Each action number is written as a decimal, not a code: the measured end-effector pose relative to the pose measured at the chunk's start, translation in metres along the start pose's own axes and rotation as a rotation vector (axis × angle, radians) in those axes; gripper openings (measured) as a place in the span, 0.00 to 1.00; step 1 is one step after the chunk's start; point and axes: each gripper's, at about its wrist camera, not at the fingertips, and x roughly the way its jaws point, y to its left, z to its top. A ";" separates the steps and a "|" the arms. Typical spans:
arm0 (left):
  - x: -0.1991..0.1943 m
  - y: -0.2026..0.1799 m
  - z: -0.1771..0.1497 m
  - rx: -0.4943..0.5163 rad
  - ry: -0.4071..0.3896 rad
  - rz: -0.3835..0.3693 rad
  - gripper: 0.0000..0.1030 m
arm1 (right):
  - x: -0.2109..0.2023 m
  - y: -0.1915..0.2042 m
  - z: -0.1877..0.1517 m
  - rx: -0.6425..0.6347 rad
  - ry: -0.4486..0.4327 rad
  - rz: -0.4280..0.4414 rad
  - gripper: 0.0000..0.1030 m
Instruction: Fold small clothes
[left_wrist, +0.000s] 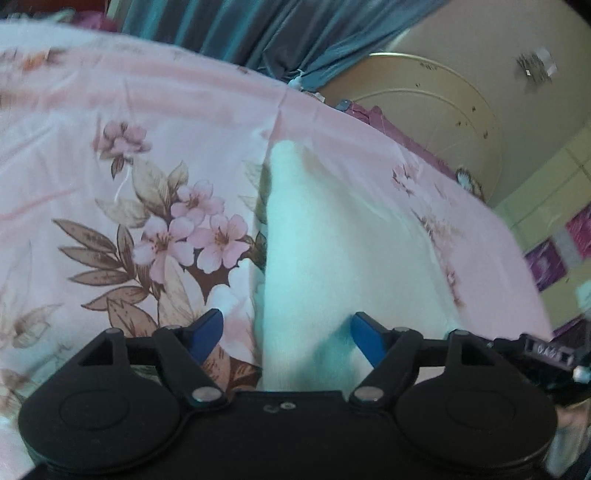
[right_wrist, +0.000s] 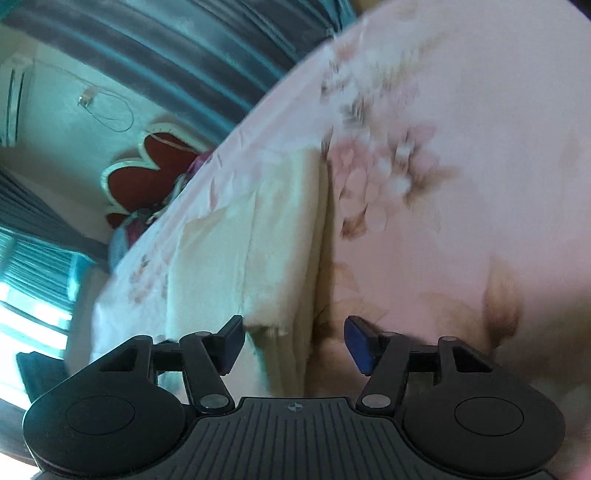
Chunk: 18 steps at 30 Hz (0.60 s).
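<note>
A floral sheet (left_wrist: 110, 155) covers the bed; the white cloth (left_wrist: 314, 240) lies flat on it, partly folded. Left tool (left_wrist: 286, 339) and right tool (right_wrist: 293, 343) both gape, straddling its near edge. Closing carelessly could pinch the sheet too, dragging everything.

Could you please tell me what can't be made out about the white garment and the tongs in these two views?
- Left wrist view: the white garment's near end is hidden behind the left tongs' black body.
- Right wrist view: the garment's near corner is hidden by the right tongs; which kind of garment cannot be told.
- Right wrist view: the floral bedsheet print is motion-blurred.
- Both views: whether the open tongs touch the cloth cannot be told.
</note>
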 end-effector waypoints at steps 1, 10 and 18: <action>0.001 0.002 0.002 -0.011 0.003 -0.011 0.73 | 0.003 0.001 0.002 0.000 0.003 0.004 0.57; 0.025 -0.012 0.019 0.059 0.068 -0.058 0.47 | 0.038 0.050 0.011 -0.226 0.066 -0.151 0.45; -0.004 -0.044 0.022 0.261 0.010 0.014 0.27 | 0.030 0.107 -0.018 -0.392 -0.036 -0.283 0.26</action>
